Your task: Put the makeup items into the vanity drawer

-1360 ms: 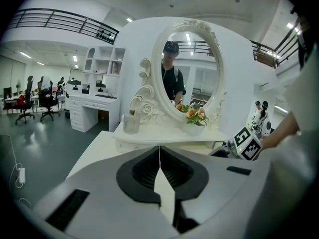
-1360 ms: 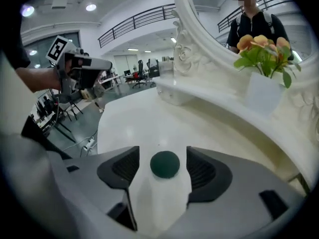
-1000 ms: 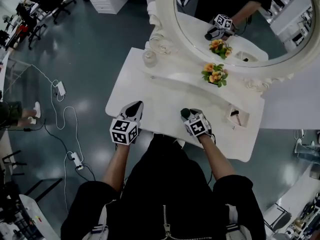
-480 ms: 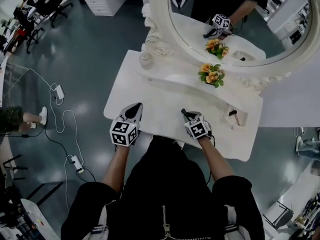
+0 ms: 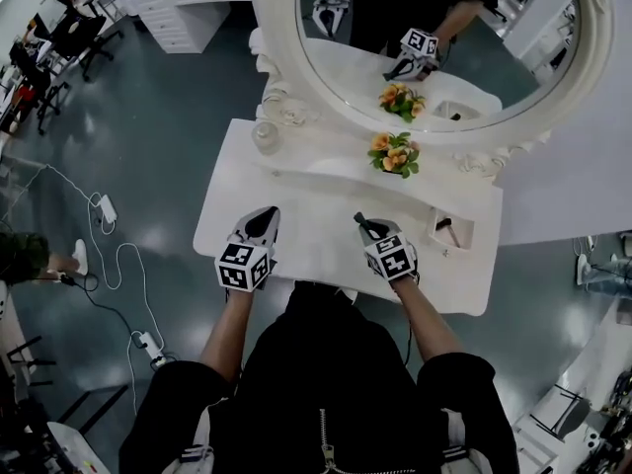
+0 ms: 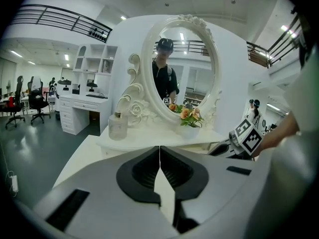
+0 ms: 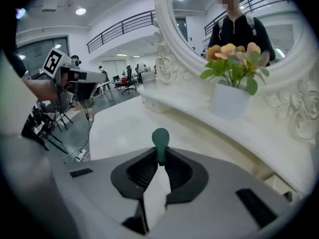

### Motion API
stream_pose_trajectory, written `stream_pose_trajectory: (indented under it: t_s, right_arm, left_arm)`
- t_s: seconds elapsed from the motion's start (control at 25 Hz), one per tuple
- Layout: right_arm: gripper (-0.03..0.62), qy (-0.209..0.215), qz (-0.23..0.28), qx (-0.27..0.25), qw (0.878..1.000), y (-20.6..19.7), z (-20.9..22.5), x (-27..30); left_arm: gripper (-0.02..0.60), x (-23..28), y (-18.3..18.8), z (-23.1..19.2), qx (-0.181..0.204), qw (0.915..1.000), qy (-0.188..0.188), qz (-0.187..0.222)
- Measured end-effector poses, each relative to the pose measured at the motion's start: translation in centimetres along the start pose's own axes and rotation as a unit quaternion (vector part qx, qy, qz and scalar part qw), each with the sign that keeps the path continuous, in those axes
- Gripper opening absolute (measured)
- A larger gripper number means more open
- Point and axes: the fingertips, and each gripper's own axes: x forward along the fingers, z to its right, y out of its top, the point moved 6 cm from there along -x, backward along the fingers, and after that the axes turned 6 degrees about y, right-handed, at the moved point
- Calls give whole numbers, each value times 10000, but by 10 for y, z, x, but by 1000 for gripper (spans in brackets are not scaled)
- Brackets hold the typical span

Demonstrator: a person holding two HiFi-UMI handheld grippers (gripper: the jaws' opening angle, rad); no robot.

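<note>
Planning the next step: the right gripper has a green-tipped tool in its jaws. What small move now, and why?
Probably raise the right gripper slightly above the tabletop. Its jaws are closed on the green-tipped tool, and the open compartment lies to its right, so clearance likely comes before carrying it across.

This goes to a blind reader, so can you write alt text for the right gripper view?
The right gripper is closed on a green round-tipped makeup tool above the white vanity top. Beyond stand a potted flower and the mirror's carved frame.
</note>
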Motion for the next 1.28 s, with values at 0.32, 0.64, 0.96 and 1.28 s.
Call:
stream_pose_trajectory:
  t_s: [0.32,0.64,0.96,1.28]
  right_arm:
    - [48,-246,897,-56,9956,58,5,-58]
    - [48,-578,1271,250,9899,62,27,-82]
    - [48,-1427,1299,919,9769,7,64,-133]
    - [48,-2110,1204,1571,9572,-60,84,-182]
  left_arm:
    - [21,31,27,14,275,9989,-355,144]
    - [21,53,43,36,472,9961,-718,192]
    - [21,84,48,79,707,9876,-1399,67]
    - [21,111,48,134,907,9743,-2060,-68]
